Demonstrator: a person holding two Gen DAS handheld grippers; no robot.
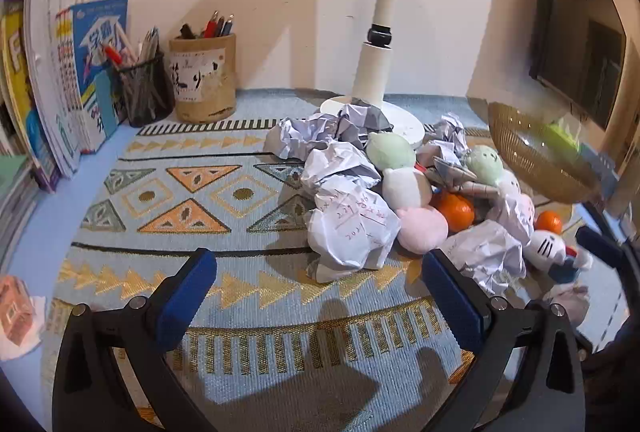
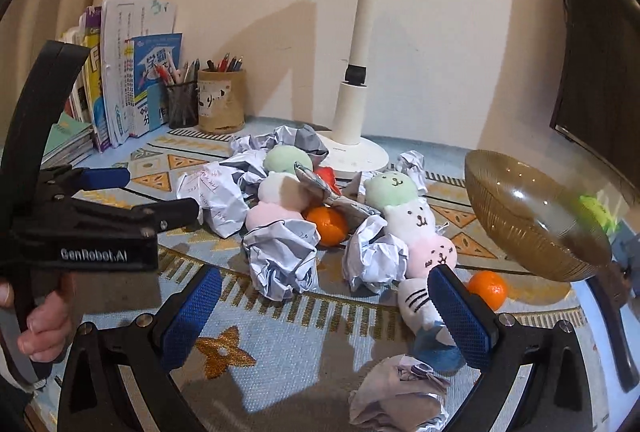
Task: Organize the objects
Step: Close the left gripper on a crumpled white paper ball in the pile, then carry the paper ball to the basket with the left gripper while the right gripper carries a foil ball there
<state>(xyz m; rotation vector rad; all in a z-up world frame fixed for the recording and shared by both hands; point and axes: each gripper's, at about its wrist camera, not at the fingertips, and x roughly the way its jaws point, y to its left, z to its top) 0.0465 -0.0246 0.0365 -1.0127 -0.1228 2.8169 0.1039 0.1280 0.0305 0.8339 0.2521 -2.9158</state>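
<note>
Left wrist, crumpled paper ball (image 1: 352, 232), woven mat (image 1: 192, 200)

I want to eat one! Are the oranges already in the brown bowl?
No, both oranges lie on the patterned mat among the crumpled paper, outside the brown bowl, which sits tilted.

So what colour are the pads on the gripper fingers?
Blue, with a fine textured grid; the pads show best in the right wrist view.
</note>
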